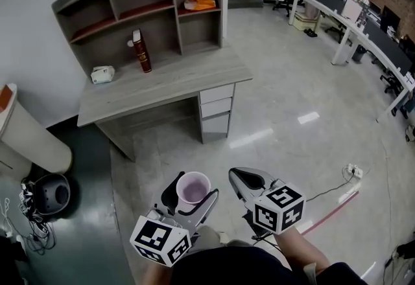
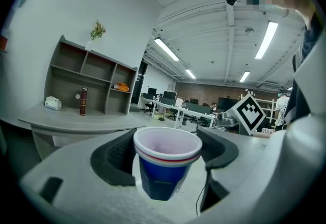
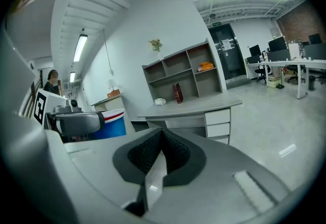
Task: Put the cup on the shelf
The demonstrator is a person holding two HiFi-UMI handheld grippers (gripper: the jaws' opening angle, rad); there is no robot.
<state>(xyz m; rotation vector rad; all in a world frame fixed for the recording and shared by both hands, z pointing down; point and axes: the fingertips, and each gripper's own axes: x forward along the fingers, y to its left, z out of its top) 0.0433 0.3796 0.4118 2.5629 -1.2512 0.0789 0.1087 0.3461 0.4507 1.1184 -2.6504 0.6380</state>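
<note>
A blue paper cup (image 2: 164,164) with a white rim and a red stripe stands upright between the jaws of my left gripper (image 1: 192,194), which is shut on its sides. From the head view the cup (image 1: 193,188) shows its pale inside, held low in front of the person. My right gripper (image 1: 245,178) hovers just to the right of it, its jaws shut with nothing between them (image 3: 162,152). The grey shelf unit (image 1: 146,2) stands on the desk (image 1: 165,79) well ahead. The right gripper view catches the cup (image 3: 109,123) at its left.
On the desk stand a dark red book (image 1: 141,51) and a small white object (image 1: 102,74). An orange item (image 1: 200,2) lies in the right shelf compartment. Drawers (image 1: 217,111) sit under the desk. A white cabinet (image 1: 26,131) and a black bin (image 1: 45,194) are left.
</note>
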